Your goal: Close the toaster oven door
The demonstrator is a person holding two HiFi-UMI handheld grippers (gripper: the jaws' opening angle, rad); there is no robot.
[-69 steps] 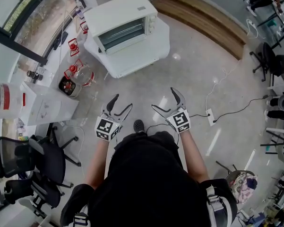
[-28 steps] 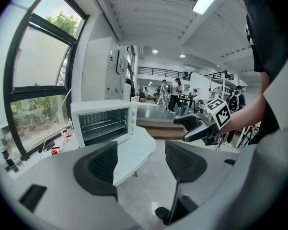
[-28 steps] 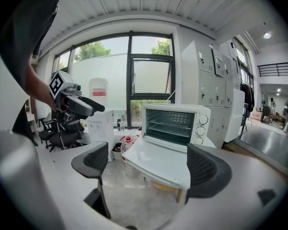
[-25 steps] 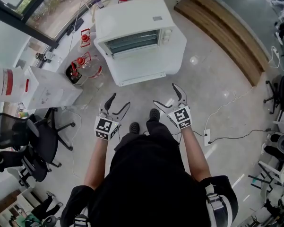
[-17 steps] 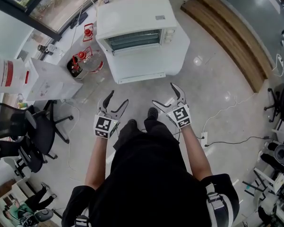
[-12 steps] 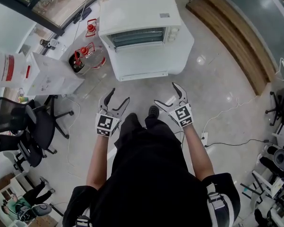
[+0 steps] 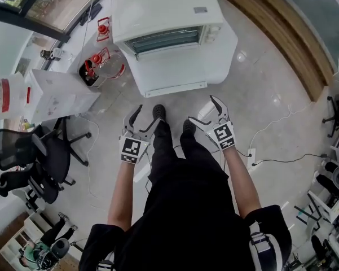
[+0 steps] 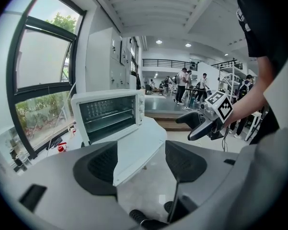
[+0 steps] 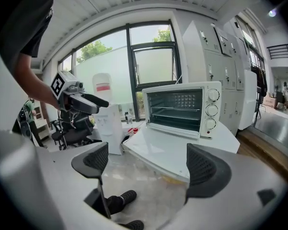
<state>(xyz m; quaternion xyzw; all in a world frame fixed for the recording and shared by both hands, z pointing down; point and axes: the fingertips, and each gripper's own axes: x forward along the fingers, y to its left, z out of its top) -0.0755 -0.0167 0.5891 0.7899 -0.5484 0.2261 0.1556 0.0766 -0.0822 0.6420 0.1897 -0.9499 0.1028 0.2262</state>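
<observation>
Approach phase, no contact yet. Toaster oven (image 7: 166,13) sits at the back of the white counter (image 7: 180,75), cavity and racks exposed. Its door (image 9: 173,129) looks folded down flat at the front, seen nearly edge-on. Left hand-held gripper (image 7: 145,117) and right hand-held gripper (image 7: 203,109) are held short of the counter edge, both with jaws wide apart and nothing between them. Next, I'd say: reach in over the counter, get one jaw under the door's front lip, then swing it up until it seats.
</observation>
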